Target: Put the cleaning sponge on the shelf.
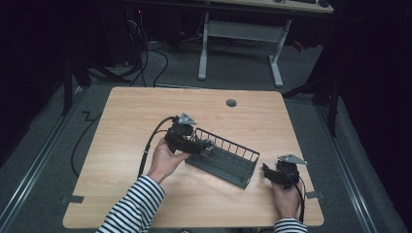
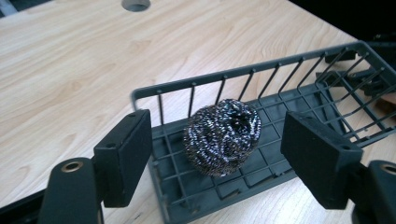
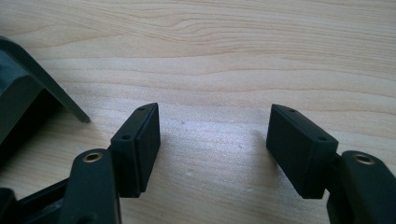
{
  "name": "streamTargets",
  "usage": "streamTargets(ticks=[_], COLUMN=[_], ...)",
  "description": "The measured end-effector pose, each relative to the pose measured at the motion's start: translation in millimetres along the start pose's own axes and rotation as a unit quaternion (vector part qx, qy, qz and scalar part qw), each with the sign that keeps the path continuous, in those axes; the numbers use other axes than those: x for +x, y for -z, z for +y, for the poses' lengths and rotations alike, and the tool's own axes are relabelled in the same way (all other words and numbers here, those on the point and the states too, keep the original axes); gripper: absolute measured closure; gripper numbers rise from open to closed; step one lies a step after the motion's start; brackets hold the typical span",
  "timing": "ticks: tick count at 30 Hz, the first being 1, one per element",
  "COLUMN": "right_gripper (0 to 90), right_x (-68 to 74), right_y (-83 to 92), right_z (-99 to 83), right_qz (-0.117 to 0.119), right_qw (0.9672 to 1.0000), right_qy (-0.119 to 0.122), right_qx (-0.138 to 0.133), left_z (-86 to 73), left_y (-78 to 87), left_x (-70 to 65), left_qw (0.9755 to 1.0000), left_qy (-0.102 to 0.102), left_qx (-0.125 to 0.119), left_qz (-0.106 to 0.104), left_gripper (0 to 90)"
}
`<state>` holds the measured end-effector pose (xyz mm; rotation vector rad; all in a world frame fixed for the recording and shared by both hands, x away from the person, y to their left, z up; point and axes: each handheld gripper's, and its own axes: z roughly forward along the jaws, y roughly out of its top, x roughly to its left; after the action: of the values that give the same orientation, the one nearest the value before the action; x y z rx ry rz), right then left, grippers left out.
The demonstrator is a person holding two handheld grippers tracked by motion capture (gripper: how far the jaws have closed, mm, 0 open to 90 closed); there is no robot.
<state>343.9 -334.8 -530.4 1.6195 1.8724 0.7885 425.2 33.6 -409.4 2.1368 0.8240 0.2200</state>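
One wire basket [image 1: 224,158] and one steel scouring ball [image 2: 221,136] sit on the wooden table [image 1: 145,116], with two grippers at work. The ball rests on the basket floor at its left end, close to the rim. The basket's long axis runs diagonally, from near the left gripper [image 1: 204,147] down toward the right gripper [image 1: 266,170]. Much bare tabletop lies beyond the basket. The left gripper's jaws stand wide apart on either side of the ball, holding nothing. The right gripper's jaws gape empty over bare wood, just beside the basket's end.

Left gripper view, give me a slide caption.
Open left tool poised around a steel scourer lying in a grey wire basket.
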Motion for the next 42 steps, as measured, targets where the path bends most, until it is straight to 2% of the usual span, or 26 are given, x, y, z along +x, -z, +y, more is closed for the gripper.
streamTargets(ticks=[5,17,23,30,34,37,39,42], right_gripper=[35.2,35.3,35.3,35.3,35.4,35.4,35.3,35.3], right_x=[-0.1,-0.1,0.0,0.0,0.0,0.0,0.0,0.0], right_y=[-0.1,-0.1,-0.1,-0.1,0.0,0.0,0.0,0.0], right_z=[0.0,0.1,0.1,0.1,0.0,0.0,0.0,0.0], right_qz=[0.001,0.000,0.000,0.000,0.000,0.001,0.001,0.001], right_qw=[1.0000,1.0000,1.0000,1.0000,1.0000,1.0000,1.0000,1.0000], right_qy=[0.000,0.000,0.000,0.000,0.000,0.000,0.000,0.000], right_qx=[0.000,0.000,0.000,0.000,0.000,0.000,0.000,0.000], left_z=[-4.2,-18.1,-23.4,-35.7,-46.2,-53.9,-59.8,-65.9], left_y=[14.7,45.4,61.5,77.7,84.8,92.6,97.3,101.5], left_x=[6.3,25.3,29.5,36.4,42.0,46.6,51.7,56.3], left_qw=[0.9999,0.9985,0.9979,0.9965,0.9954,0.9936,0.9921,0.9910], left_qy=[0.009,0.038,0.040,0.054,0.063,0.067,0.078,0.085], left_qx=[-0.011,-0.035,-0.044,-0.053,-0.055,-0.070,-0.078,-0.080], left_qz=[0.001,0.017,0.025,0.037,0.047,0.058,0.060,0.066], left_gripper=[26.0,26.5,26.7,26.8,26.8,28.1,28.4,28.5])
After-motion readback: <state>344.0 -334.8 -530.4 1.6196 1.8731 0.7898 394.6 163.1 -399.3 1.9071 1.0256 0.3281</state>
